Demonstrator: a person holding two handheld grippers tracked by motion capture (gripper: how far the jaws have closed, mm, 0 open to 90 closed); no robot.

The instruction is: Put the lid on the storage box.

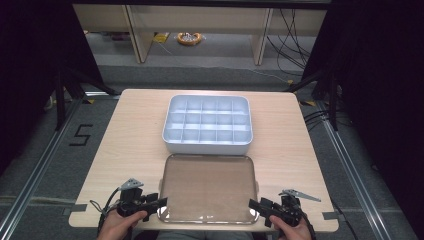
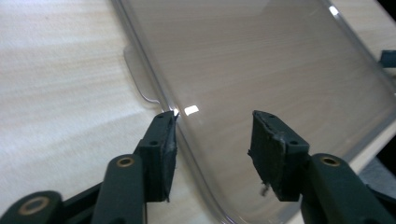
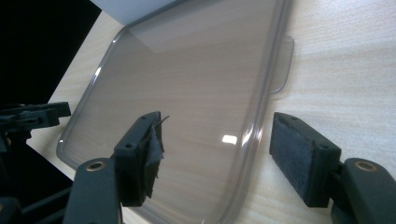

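While both hand-held grippers, left (image 2: 212, 149) & right (image 3: 217, 156), straddle the clear lid's (image 1: 209, 187) edges w/ jaws apart, we're mid-grasp; next we clamp.

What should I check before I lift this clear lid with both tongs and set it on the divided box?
1. Left tongs straddle the clear lid's left rim: ok, one jaw outside the rim, one over the lid.
2. Left pads clamped on the rim: not ok, a gap remains.
3. Right tongs straddle the right rim: ok.
4. Right pads clamped: not ok, both stand off the rim.
5. Divided box compartments empty, nothing sticking up: ok.
6. Lid lies flat on the table, apart from the box: ok.
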